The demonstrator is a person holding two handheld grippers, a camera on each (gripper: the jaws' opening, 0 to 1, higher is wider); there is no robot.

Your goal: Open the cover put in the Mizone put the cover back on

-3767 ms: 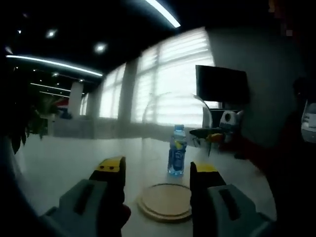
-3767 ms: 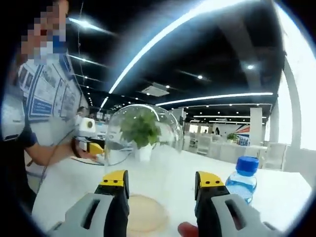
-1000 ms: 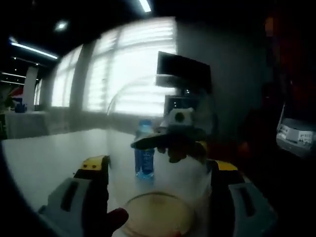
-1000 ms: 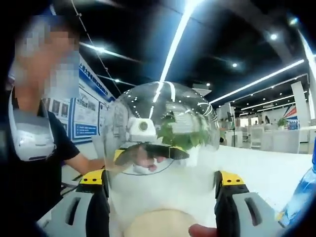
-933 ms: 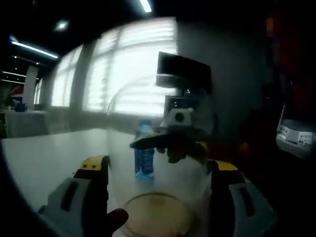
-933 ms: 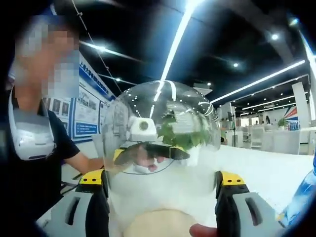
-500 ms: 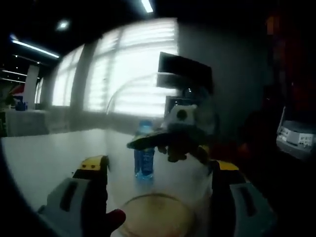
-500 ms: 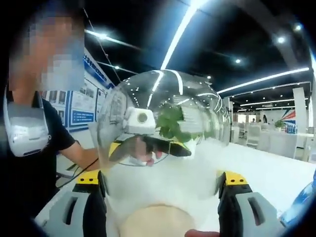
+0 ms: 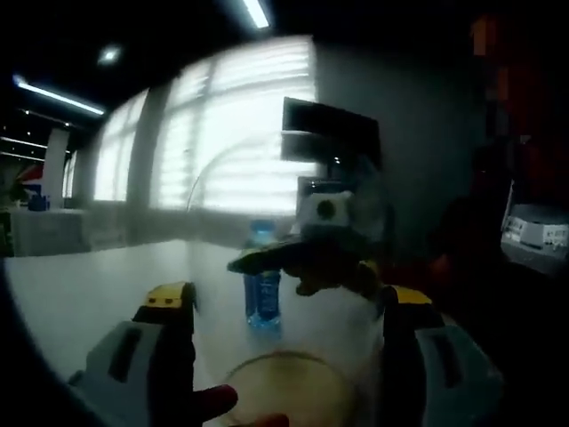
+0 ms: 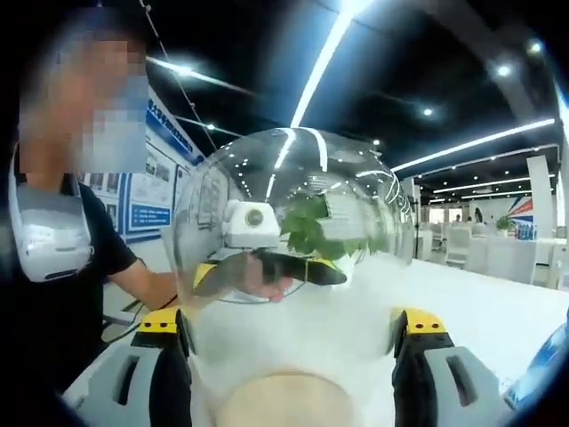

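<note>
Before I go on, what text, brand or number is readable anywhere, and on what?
Blue-labelled plastic bottle: label print too blurred to read.
Blue-framed wall posters behind the person: text too small to read.
Clear glass dome cover: no markings visible.
Nothing legible in either view.

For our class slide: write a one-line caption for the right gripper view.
Right gripper straddles the clear glass dome above its wooden base, with the left gripper visible through the glass.

I see white desk (image 9: 80,285) under everything. Behind it, bright windows with blinds (image 9: 240,133) and dark monitor (image 9: 331,133). In right gripper view, green plant (image 10: 307,229) farther back, posters on wall (image 10: 142,209), ceiling light strips (image 10: 324,53).
</note>
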